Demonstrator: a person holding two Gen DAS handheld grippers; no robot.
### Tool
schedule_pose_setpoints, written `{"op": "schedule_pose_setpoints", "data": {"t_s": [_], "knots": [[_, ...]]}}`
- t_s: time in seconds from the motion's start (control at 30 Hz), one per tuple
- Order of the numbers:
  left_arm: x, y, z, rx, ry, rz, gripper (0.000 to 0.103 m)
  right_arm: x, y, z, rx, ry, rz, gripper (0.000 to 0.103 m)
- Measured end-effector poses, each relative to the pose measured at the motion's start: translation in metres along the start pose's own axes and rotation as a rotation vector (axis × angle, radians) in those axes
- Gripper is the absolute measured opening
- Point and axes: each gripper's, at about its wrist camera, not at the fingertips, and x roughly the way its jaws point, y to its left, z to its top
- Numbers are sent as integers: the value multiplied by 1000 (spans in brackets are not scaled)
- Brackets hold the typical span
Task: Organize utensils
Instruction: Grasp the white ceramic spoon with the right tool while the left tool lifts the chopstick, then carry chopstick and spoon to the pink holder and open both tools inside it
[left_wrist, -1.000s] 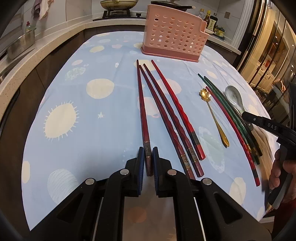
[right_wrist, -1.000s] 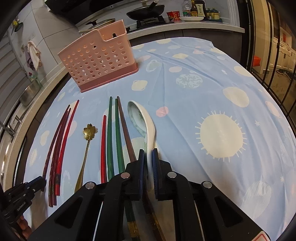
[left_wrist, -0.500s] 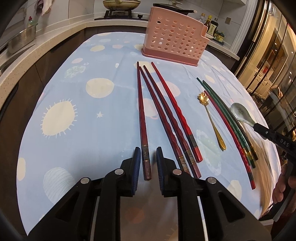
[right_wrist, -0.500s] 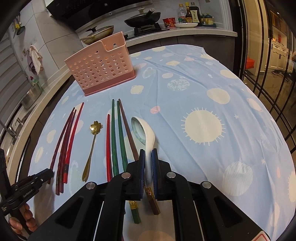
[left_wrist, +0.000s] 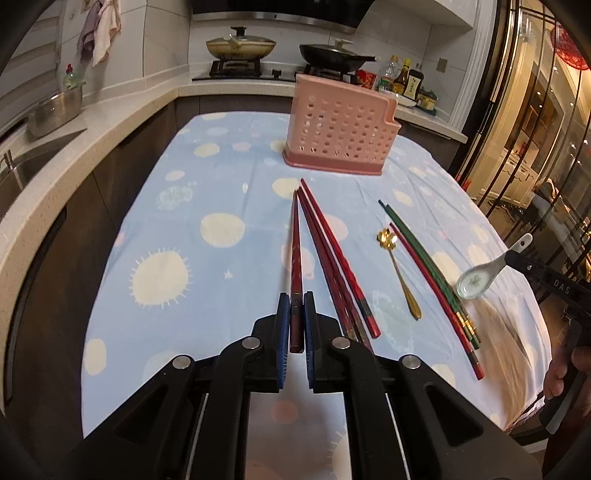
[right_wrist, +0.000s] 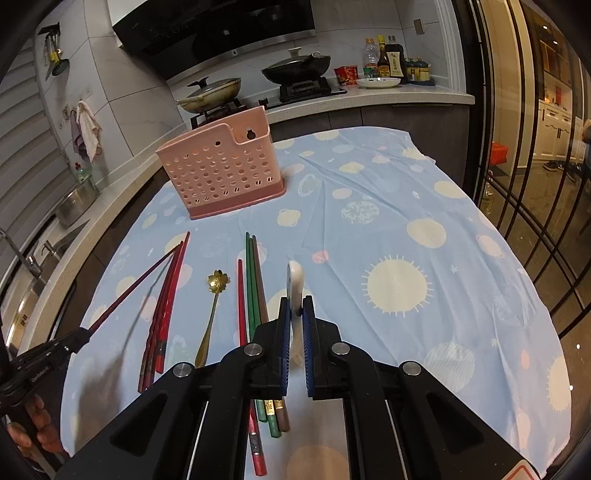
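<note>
Both picks are now off the cloth: my left gripper closing on a dark red chopstick, right gripper clamping the white spoon. Pink holder next, I'd guess.

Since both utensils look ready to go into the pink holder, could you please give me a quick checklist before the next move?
1. Left gripper closing on one dark red chopstick, pads on it: ok.
2. Chopstick clear of the cloth, per right view: ok.
3. Right gripper shut on the white ceramic spoon: ok.
4. Spoon clear of the table: ok.
5. Pink utensil holder upright, path unobstructed: ok.
6. Free room inside the holder: cannot tell.
</note>
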Motion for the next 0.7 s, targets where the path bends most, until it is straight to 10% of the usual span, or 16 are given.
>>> {"op": "schedule_pose_setpoints", "data": {"t_s": [0.7], "knots": [[-48,-31,206,122,-366,-13,7,19,49,149,-83,-153,106,6]]}}
